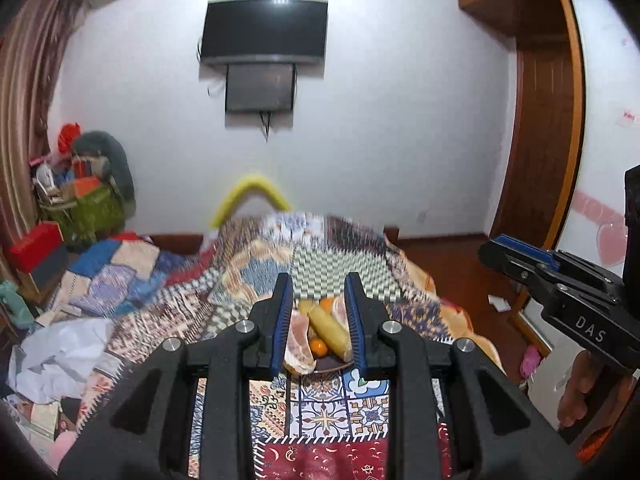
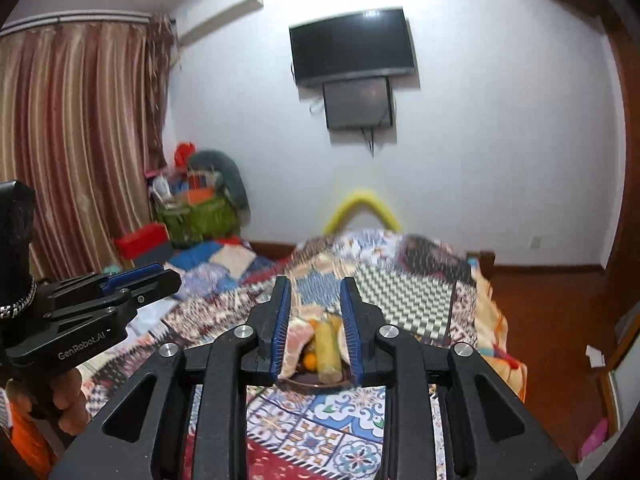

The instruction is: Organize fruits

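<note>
A dark plate [image 1: 332,366] of fruit sits on the patterned bedspread ahead of both grippers. On it lie a long yellow fruit [image 1: 329,329], pink peeled pomelo pieces [image 1: 299,345] and small oranges [image 1: 319,346]. The plate [image 2: 304,382] also shows in the right wrist view, with the yellow fruit [image 2: 329,346] and an orange [image 2: 309,360]. My left gripper [image 1: 318,300] is open and empty, held above the bed short of the plate. My right gripper [image 2: 316,304] is open and empty too, beside it. Each gripper also shows at the edge of the other's view.
The bed is covered with a patchwork quilt [image 1: 344,268]. Crumpled white cloth [image 1: 60,352] lies at the bed's left. A green basket of clutter [image 1: 86,208] and a red box [image 1: 34,246] stand by the curtain. A wooden door frame [image 1: 540,140] is on the right.
</note>
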`<state>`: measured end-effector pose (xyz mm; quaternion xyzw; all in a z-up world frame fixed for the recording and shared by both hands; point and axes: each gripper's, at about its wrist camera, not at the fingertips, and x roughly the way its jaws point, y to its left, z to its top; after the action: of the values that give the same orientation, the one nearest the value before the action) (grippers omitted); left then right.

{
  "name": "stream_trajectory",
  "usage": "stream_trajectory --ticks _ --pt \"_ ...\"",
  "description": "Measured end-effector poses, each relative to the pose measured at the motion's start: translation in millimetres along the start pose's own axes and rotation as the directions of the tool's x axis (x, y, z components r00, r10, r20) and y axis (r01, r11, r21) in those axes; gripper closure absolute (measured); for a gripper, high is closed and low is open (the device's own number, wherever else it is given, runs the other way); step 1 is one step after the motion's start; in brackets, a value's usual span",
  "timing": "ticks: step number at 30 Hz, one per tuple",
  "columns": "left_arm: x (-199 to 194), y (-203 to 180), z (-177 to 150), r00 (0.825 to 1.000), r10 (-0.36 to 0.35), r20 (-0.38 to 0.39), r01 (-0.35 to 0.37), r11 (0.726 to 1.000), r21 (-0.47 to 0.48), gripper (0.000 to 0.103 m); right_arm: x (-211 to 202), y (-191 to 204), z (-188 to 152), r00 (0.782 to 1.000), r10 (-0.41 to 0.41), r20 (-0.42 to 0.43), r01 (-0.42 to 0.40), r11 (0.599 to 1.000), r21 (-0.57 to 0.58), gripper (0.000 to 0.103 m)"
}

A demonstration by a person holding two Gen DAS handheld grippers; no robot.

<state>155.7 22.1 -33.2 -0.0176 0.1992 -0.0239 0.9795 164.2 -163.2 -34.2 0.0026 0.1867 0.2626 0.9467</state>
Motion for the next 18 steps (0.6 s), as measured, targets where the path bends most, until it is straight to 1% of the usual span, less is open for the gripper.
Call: stream_trajectory --ticks 1,3,4,6,8,10,11,12,13,15,18 --pt "-8.1 -0.7 0.8 1.0 0.003 0.016 -0.003 1.0 0.004 0.077 -5.9 3.1 1.3 1.0 -0.001 0.015 0.001 1.0 -0.001 0.073" --pt "-26.3 -3.0 2.7 0.999 0.007 0.051 -0.007 1.0 0.016 0.074 -18.0 9.7 3.6 0.999 -0.007 0.05 0.008 1.0 -0.006 0.067" --pt "-33.1 -3.8 3.5 0.998 0.005 0.065 -0.006 1.0 0.018 0.072 -21.2 11.6 4.2 0.998 -0.008 0.061 0.008 1.0 -0.008 0.066" --pt "-45.6 -5.4 4.3 0.996 0.002 0.09 -0.004 1.0 0.023 0.063 -27.8 16.4 5.6 0.997 -0.011 0.083 0.012 1.0 -0.015 0.063" --pt "-58.9 -7.7 4.4 0.993 0.01 0.118 -0.014 0.999 0.033 0.056 -34.1 21.3 5.5 0.994 -0.019 0.105 0.021 1.0 -0.02 0.053" --pt "-68.8 -9.6 3.8 0.989 0.021 0.145 -0.027 0.999 0.04 0.05 -38.7 25.1 5.0 0.992 -0.028 0.123 0.031 0.999 -0.022 0.048" --pt "-72.3 -9.4 3.0 0.988 0.025 0.153 -0.032 0.999 0.039 0.044 -39.4 26.3 4.4 0.992 -0.03 0.126 0.033 0.999 -0.023 0.045" --pt "-75.7 -9.4 2.7 0.987 0.029 0.16 -0.035 0.999 0.036 0.039 -41.2 28.2 4.2 0.991 -0.031 0.131 0.034 0.999 -0.022 0.04" --pt "-78.5 -8.5 2.2 0.986 0.029 0.165 -0.035 0.999 0.033 0.038 -42.5 28.8 3.7 0.99 -0.032 0.135 0.036 0.999 -0.021 0.037" --pt "-82.6 -6.9 1.8 0.984 0.031 0.175 -0.037 0.999 0.032 0.036 -46.5 30.8 2.3 0.988 -0.043 0.149 0.046 0.999 -0.018 0.028" --pt "-89.0 -5.6 0.2 0.982 0.037 0.184 -0.042 0.999 0.026 0.029 -49.4 33.8 1.5 0.986 -0.058 0.156 0.062 0.998 -0.02 0.025"
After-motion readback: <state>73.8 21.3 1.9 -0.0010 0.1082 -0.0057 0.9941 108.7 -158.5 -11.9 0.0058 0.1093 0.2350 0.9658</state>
